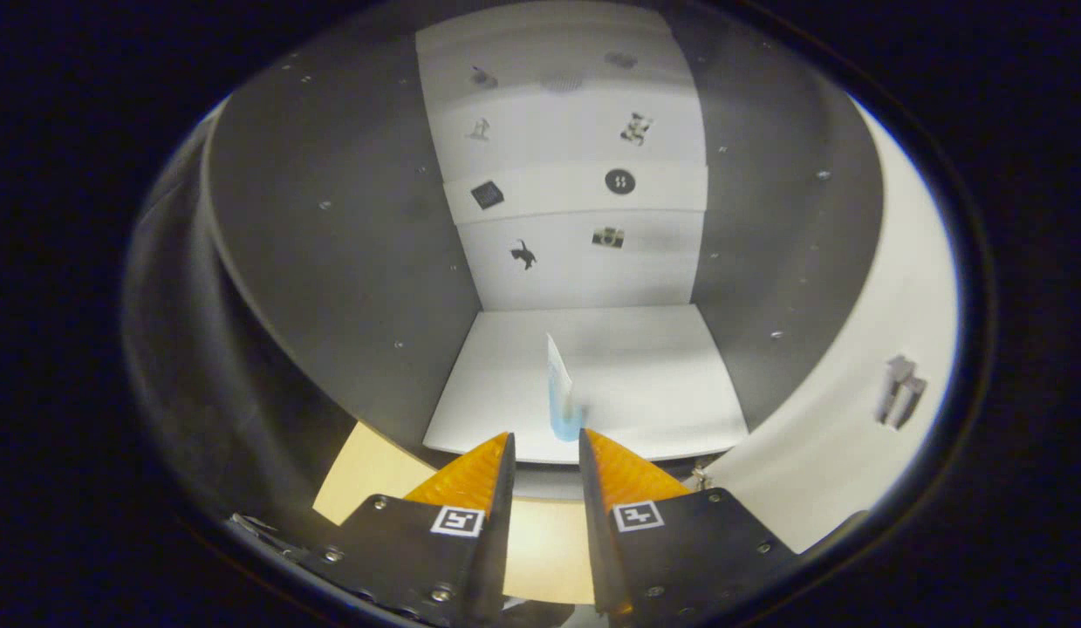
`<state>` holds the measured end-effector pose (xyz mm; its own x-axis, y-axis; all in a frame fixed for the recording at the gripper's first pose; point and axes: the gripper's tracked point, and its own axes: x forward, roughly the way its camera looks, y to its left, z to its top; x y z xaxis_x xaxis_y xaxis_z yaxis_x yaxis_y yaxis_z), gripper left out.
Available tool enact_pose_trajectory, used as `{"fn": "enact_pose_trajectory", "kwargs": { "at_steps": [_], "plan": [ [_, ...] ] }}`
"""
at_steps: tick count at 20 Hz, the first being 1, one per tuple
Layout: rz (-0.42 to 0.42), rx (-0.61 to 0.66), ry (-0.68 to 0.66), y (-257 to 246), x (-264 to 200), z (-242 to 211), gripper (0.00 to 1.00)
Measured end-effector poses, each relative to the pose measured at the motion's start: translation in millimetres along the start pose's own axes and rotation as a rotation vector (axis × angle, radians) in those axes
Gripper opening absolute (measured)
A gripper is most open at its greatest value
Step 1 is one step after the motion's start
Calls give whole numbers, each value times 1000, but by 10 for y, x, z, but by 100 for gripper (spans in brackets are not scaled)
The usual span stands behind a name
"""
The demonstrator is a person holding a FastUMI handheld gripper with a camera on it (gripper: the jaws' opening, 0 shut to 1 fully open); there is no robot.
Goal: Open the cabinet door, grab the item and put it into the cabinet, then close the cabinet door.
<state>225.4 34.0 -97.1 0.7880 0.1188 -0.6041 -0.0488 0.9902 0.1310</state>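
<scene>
The cabinet (348, 262) stands open in front of me, with grey side walls, a white floor (645, 392) and a white back panel carrying small dark stickers. Its white door (854, 419) is swung out to the right, and a metal handle (899, 391) sits on it. A small white-and-blue tube (561, 392) stands upright on the cabinet floor near the front edge, just ahead of my fingertips. My gripper (545, 440) is open, with a narrow gap and nothing between its fingers. It hovers just outside the cabinet's front edge.
A light wooden surface (366, 475) lies below the cabinet's front edge, under my fingers. The grey side walls close in on the left and right of the cabinet floor. The open door stands close to my right finger (623, 475).
</scene>
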Motion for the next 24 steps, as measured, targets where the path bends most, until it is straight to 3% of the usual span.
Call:
{"fn": "enact_pose_trajectory", "kwargs": {
  "at_steps": [4, 8, 14, 24],
  "plan": [
    [-97, -36, -151, -112, -617, -41, 39],
    [-135, -58, -262, -147, -1217, -168, 39],
    [-188, -50, -310, -259, -1922, -526, 39],
    [-433, 116, -382, -1004, -2903, -1005, 39]
  ]
}}
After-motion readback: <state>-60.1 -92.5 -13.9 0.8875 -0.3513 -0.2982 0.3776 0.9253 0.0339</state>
